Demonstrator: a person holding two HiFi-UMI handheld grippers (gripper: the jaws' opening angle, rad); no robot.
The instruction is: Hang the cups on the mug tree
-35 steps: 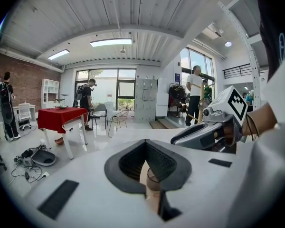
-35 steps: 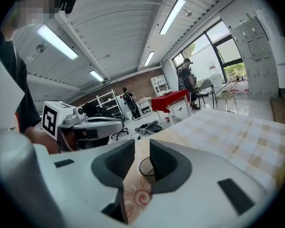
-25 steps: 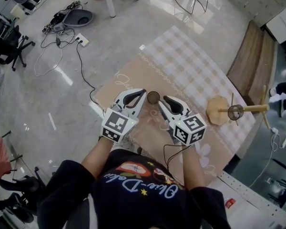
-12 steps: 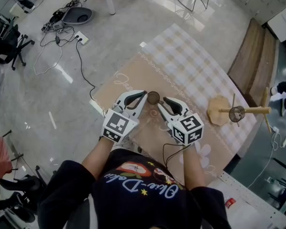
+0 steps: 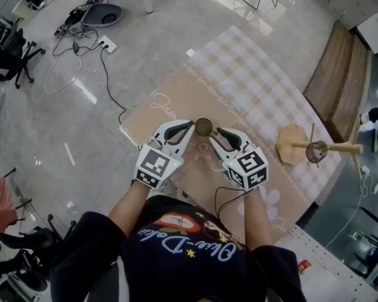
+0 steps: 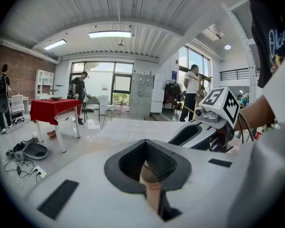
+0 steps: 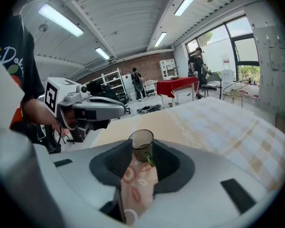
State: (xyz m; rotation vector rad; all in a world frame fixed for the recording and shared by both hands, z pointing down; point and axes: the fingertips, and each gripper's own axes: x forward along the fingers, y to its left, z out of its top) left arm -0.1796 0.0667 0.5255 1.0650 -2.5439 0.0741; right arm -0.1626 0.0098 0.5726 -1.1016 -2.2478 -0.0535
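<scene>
A brown see-through cup (image 5: 203, 127) with a green handle (image 7: 149, 158) stands on the patterned cloth (image 5: 252, 87) between the two grippers' tips. My right gripper (image 5: 213, 134) has just been opening. The cup sits at its jaw tips, handle toward the gap, and the pads do not press it. My left gripper (image 5: 189, 124) lies just left of the cup, tips together, holding nothing. The wooden mug tree (image 5: 291, 145) stands at the right of the table, with another cup (image 5: 315, 151) on one of its pegs.
The table's near edge (image 5: 302, 216) runs close to the person's body. A wooden bench (image 5: 340, 74) stands behind the tree. Cables and a power strip (image 5: 107, 44) lie on the floor at left. A red table (image 6: 52, 109) and people stand far off.
Both grippers have sunk a little toward the cloth, and the right one has rolled slightly. The cup stays where it was.
</scene>
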